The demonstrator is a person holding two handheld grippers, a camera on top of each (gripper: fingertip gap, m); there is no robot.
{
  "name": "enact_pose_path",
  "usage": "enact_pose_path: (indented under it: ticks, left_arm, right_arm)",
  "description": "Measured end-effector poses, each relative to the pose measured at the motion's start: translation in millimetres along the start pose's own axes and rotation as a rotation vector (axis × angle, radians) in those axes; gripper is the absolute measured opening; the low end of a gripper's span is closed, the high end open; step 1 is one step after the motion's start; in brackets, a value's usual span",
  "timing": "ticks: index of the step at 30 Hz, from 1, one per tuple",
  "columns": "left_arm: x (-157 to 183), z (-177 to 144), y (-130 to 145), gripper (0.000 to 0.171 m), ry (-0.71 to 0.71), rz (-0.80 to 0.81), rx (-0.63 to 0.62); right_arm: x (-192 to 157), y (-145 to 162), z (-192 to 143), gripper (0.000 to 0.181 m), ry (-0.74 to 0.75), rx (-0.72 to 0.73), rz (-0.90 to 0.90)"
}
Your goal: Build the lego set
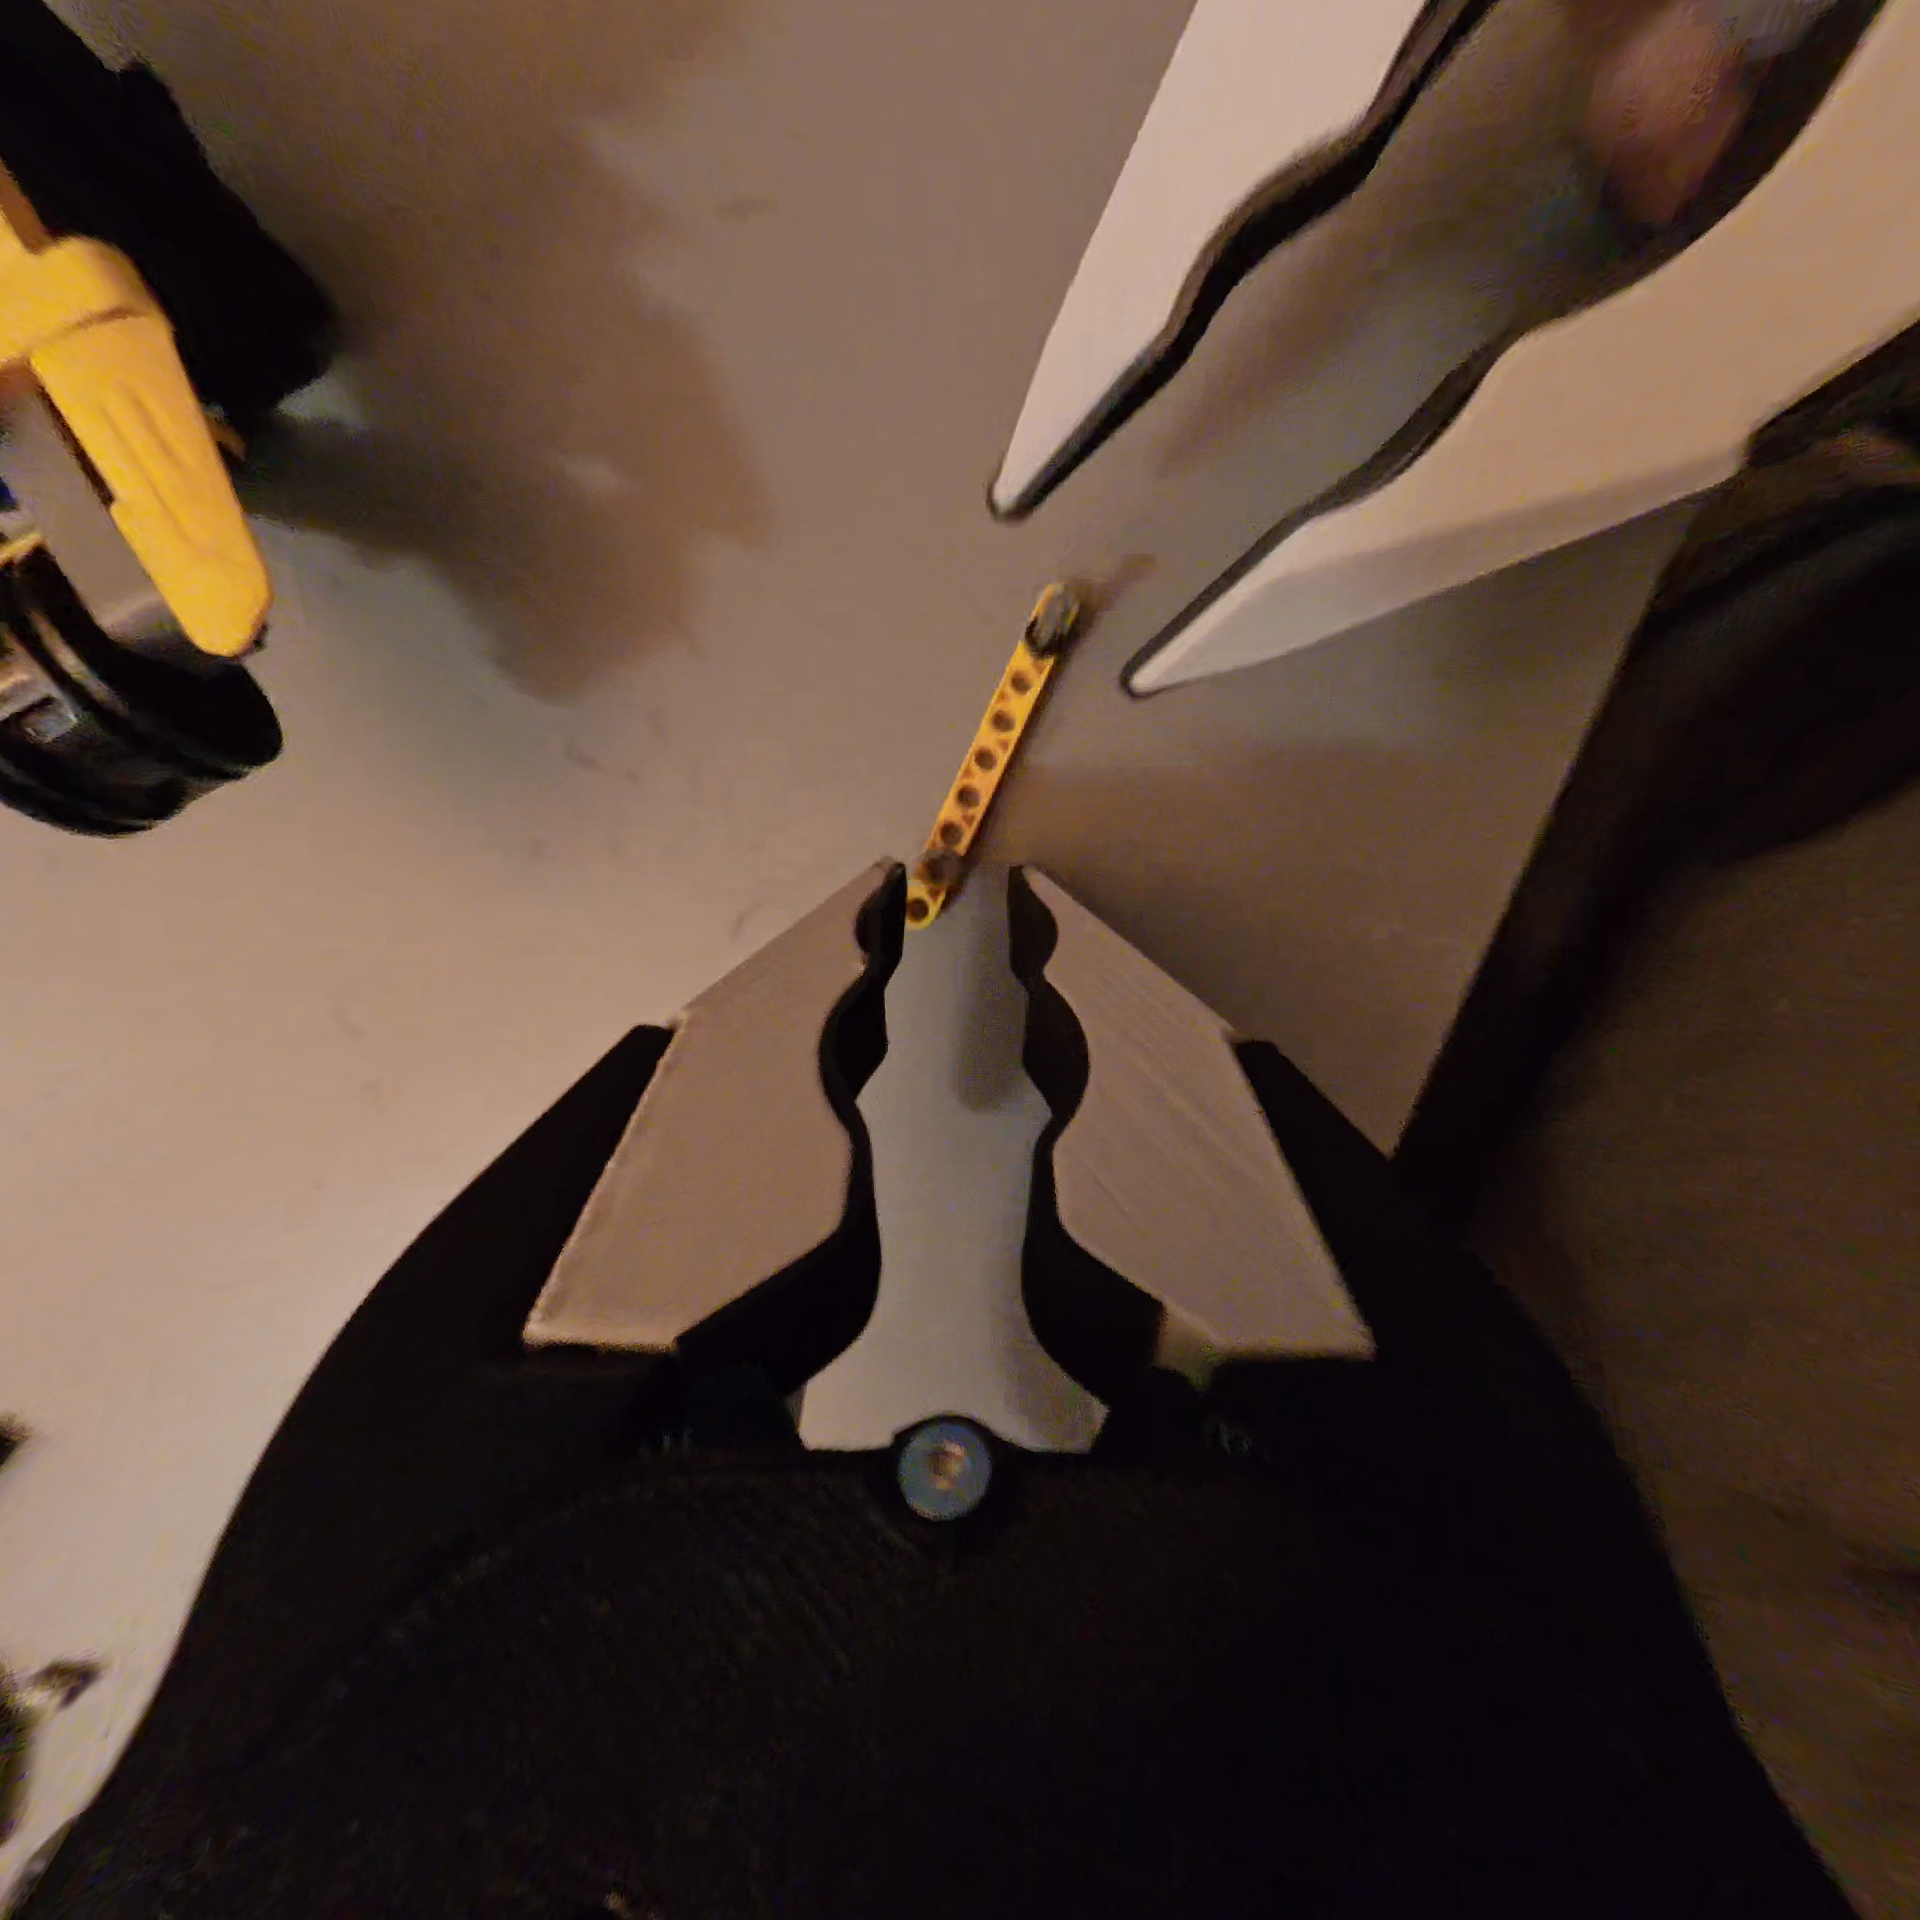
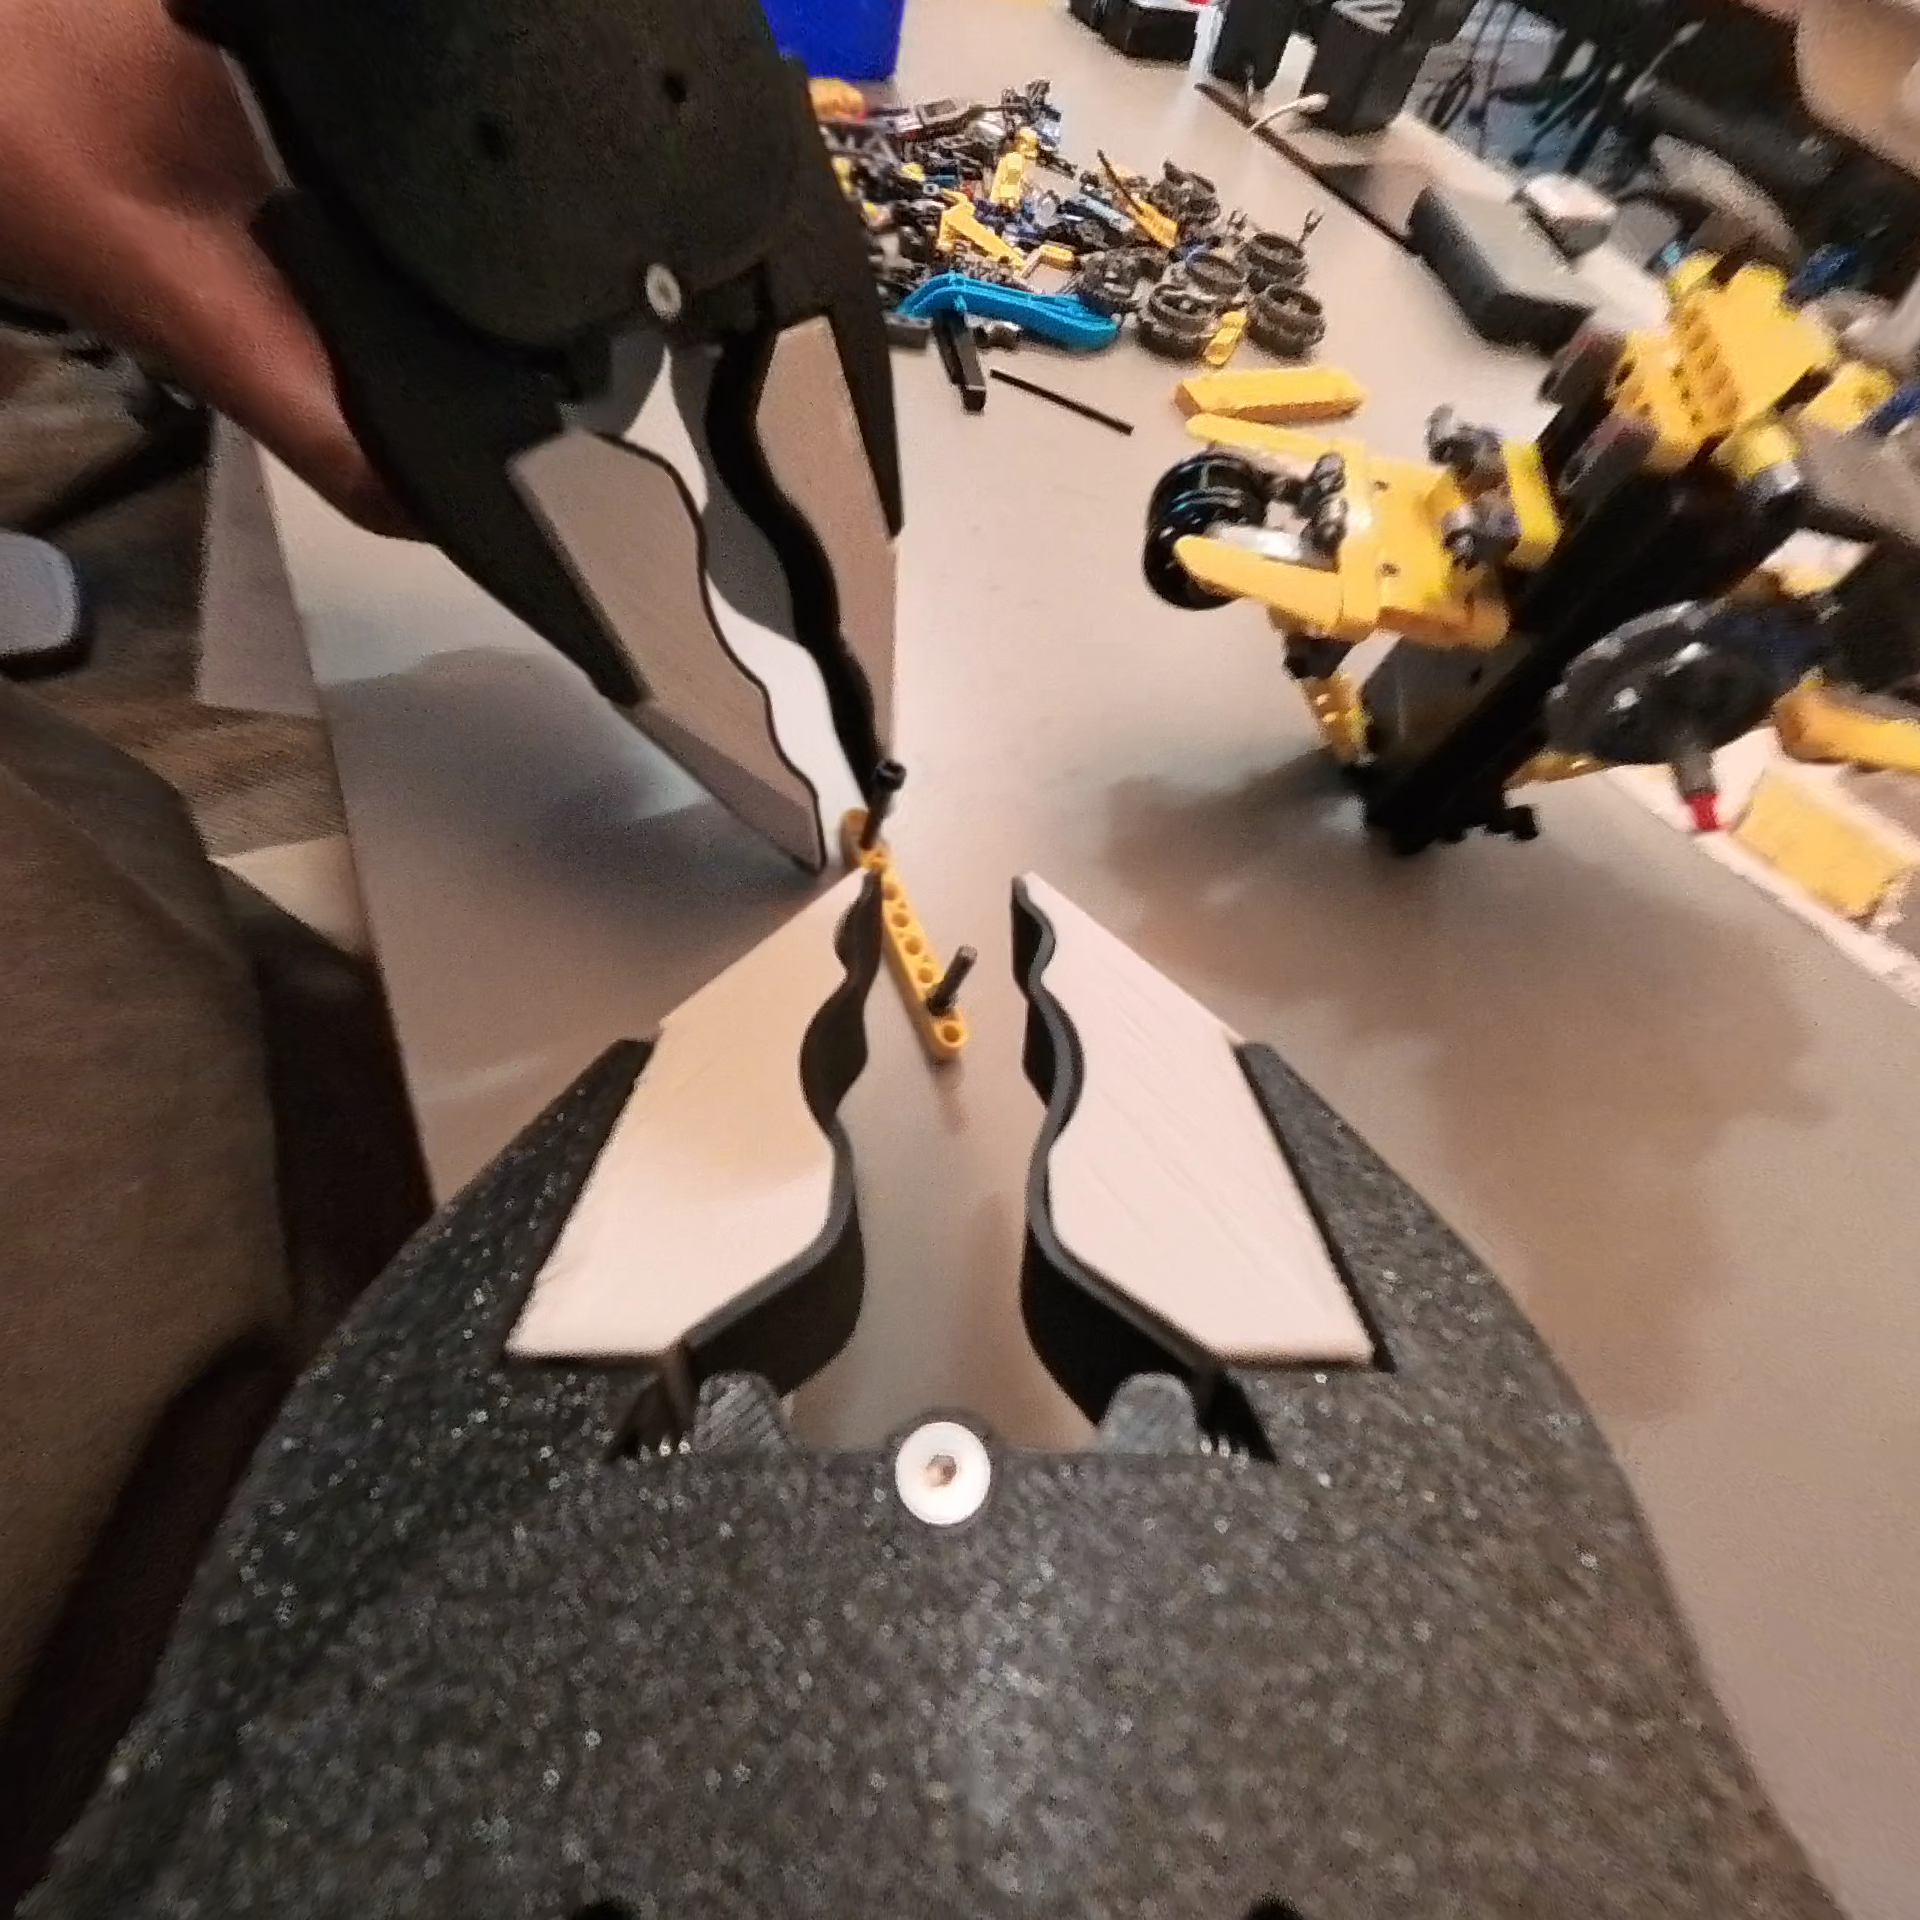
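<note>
A yellow beam with holes (image 1: 992, 743) lies on the pale table (image 1: 520, 987). A dark pin (image 1: 940, 864) stands in its near end and another (image 1: 1055, 615) in its far end. My left gripper (image 1: 958, 875) is open a little, its tips on either side of the near pin. My right gripper (image 1: 1070, 597) is open, just above the far pin. In the right wrist view the beam (image 2: 914, 951) runs between the open right gripper's (image 2: 942, 881) fingers, with one black pin (image 2: 956, 977) upright. The left gripper (image 2: 847, 821) comes in from the upper left at the other pin (image 2: 883, 795).
A yellow and black model vehicle (image 2: 1455, 582) stands at the right; its yellow part (image 1: 135, 457) and black wheel (image 1: 125, 748) show at the left in the left wrist view. A pile of loose parts (image 2: 1091, 239) and a blue bin (image 2: 831, 31) are at the back. The table edge (image 2: 343, 883) runs close on the left. The gap from one gripper's tips to the other's is roughly 6 cm.
</note>
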State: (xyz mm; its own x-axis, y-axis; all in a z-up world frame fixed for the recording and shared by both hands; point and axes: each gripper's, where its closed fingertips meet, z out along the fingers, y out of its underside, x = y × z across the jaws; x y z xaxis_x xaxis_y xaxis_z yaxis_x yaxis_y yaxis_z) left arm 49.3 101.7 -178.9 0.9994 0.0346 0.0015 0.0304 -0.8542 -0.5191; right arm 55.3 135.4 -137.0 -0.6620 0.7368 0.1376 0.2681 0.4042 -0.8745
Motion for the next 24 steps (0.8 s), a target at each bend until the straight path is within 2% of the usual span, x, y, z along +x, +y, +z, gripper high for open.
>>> enact_pose_path:
  ticks: [3, 9, 14, 16, 24]
  left_arm:
    - [-3.4, -8.9, -5.7, 0.018, 0.007, -0.033, 0.059]
    - [1.4, -2.8, 3.4, 0.02, 0.06, -0.056, 0.059]
    - [-1.9, 3.5, 3.8, 0.015, 0.028, -0.039, 0.09]
    - [-3.0, 4.5, 2.0, 0.007, 0.018, -0.04, 0.109]
    - [-1.4, 7.0, 1.6, 0.007, 0.052, -0.059, 0.156]
  right_arm:
    - [-6.0, 0.6, 1.7, 0.024, -0.013, 0.005, 0.01]
    - [-15.7, -4.5, 11.1, 0.022, -0.027, 0.01, -0.005]
    - [-16.1, -6.3, 21.7, 0.017, -0.006, -0.007, -0.021]
    - [-14.7, -6.1, 26.2, 0.011, -0.001, -0.02, -0.013]
    - [-18.9, -6.3, 38.0, 0.007, -0.046, -0.051, 0.015]
